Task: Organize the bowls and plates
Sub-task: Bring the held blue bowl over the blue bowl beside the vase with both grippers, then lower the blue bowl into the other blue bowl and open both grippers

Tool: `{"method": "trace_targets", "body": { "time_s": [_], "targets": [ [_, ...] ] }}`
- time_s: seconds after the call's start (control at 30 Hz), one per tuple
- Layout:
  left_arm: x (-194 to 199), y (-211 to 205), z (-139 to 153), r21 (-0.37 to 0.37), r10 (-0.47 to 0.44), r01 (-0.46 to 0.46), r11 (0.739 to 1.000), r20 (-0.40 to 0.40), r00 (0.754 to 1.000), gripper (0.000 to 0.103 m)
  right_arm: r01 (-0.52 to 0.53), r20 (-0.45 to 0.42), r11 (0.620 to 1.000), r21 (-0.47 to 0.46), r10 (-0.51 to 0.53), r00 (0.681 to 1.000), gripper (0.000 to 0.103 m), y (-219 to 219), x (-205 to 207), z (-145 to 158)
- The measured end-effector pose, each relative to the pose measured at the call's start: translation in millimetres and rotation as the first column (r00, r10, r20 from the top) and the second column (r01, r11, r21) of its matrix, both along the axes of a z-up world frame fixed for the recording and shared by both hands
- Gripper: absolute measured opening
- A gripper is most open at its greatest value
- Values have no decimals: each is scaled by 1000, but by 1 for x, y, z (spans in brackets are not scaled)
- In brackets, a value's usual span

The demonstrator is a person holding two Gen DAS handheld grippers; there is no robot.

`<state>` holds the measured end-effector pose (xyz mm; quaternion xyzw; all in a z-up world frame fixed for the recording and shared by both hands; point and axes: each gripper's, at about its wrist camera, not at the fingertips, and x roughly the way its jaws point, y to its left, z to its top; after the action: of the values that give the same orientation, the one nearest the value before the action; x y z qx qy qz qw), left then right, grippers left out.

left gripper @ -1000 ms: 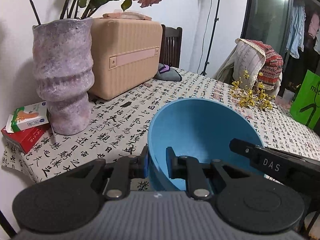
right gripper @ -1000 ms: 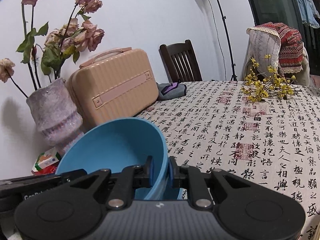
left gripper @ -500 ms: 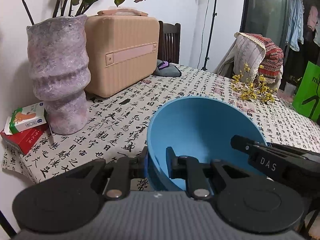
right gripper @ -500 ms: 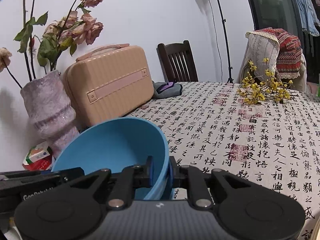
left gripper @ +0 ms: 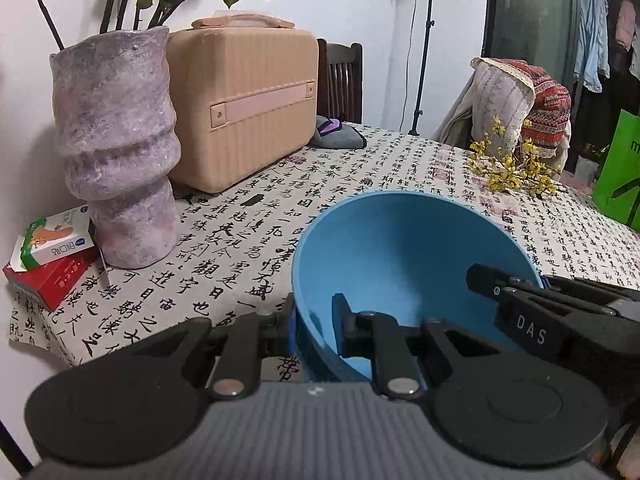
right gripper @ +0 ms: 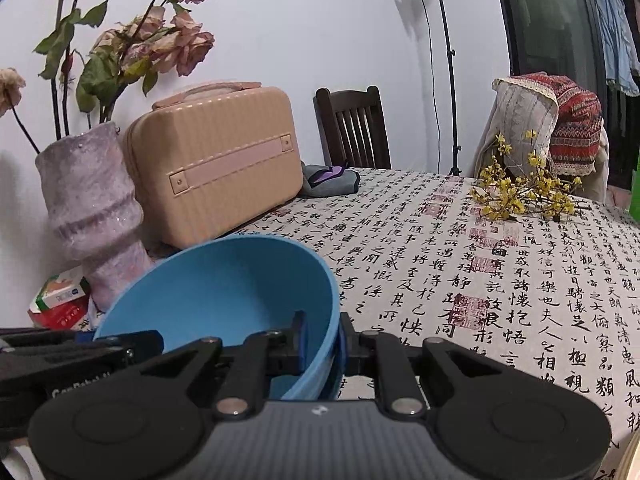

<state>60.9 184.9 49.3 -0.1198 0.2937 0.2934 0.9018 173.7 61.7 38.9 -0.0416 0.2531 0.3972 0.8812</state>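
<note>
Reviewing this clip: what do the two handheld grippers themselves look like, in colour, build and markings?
Both look identical. The left gripper and right gripper have a ribbed grey body, two round black discs, black linkage arms with silver pivot pins, and black fingers faced with blue pads. White "DAS" lettering shows on the right gripper's side in the left wrist view. No hands, sleeves or cables are visible.

The blue bowl (left gripper: 404,264) sits a touch lower against the table (left gripper: 256,216) than a second ago, and the right gripper's (right gripper: 320,340) view is now rolled more level.
</note>
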Motion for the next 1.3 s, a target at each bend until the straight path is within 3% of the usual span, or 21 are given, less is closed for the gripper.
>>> {"method": "trace_targets", "body": {
  "time_s": [0.63,1.13,1.27,1.3],
  "targets": [
    [1,-8,-6,86,5,-4,996,-14,1000,18,15,179,996,-86,1,984,15,11,-19,-13],
    [1,-7,-5,82,3,-2,997,-13,1000,18,20,154,995,-96,-5,988,15,12,-14,-17],
    [-1,-4,-5,53,0,0,999,6,1000,22,15,148,997,-81,-3,989,15,10,-14,-15],
    [-3,-2,-5,41,0,-1,999,17,1000,28,15,143,998,-67,-5,990,15,9,-14,-14]
  ]
}}
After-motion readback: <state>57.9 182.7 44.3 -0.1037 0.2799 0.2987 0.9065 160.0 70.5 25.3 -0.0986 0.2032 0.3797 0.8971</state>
